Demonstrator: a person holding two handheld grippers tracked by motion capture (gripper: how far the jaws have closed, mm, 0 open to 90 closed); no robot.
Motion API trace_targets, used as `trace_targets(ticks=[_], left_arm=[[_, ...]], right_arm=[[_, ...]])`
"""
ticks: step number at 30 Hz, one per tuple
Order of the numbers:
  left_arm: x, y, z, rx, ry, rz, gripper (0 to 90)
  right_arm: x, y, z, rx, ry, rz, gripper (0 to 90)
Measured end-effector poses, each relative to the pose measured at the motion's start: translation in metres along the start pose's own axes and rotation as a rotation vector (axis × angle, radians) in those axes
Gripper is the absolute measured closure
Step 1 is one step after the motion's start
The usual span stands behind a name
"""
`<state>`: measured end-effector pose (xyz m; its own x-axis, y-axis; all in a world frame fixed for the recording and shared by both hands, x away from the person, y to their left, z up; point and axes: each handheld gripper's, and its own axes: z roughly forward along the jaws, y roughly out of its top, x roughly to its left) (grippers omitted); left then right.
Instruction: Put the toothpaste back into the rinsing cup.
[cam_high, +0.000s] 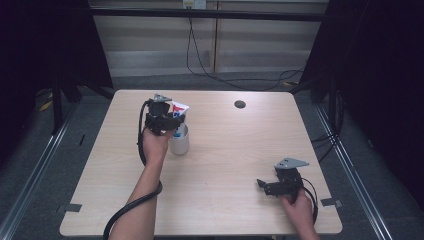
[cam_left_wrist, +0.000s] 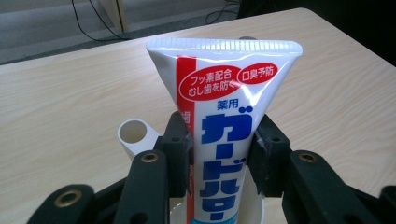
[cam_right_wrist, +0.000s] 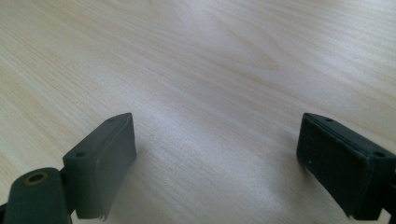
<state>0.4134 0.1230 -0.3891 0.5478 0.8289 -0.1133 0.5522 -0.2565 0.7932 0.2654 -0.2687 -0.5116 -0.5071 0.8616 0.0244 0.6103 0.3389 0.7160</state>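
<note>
Two grippers are at work: the left gripper (cam_left_wrist: 219, 154) has its fingers (cam_left_wrist: 268, 156) clamped on a toothpaste tube (cam_left_wrist: 224, 116), whose lower end stands in a white cup (cam_high: 179, 142) toward the far left of the surface (cam_high: 240, 150). The right gripper (cam_high: 267, 186) rests near the near right corner, fingers (cam_right_wrist: 105, 161) wide and empty. To seat it well, I'd keep the tube upright and centred, then release gently so the cup doesn't tip

Toothpaste tube (cam_left_wrist: 224, 126) lower end hidden inside white cup (cam_left_wrist: 135, 135), cut by bottom edge in left gripper view. Cup near rim hidden behind jaws. High view: tube print too small to read, left gripper (cam_high: 167, 122) covering cup's far left rim.
</note>
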Motion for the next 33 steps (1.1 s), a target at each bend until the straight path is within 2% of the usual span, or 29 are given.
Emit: trace_targets(ticks=[11, 14, 33], left_arm=[[0.0, -0.013, 0.001, 0.012, -0.003, -0.01, 62.9], [0.0, -0.015, 0.002, 0.022, -0.002, 0.0, 62.7], [-0.003, -0.025, 0.004, 0.046, 0.007, 0.001, 61.8]], right_arm=[[0.0, 0.0, 0.0, 0.0, 0.0, 0.0, 11.3], [0.0, 0.0, 0.0, 0.0, 0.0, 0.0, 11.3], [0.0, 0.0, 0.0, 0.0, 0.0, -0.001, 11.3]])
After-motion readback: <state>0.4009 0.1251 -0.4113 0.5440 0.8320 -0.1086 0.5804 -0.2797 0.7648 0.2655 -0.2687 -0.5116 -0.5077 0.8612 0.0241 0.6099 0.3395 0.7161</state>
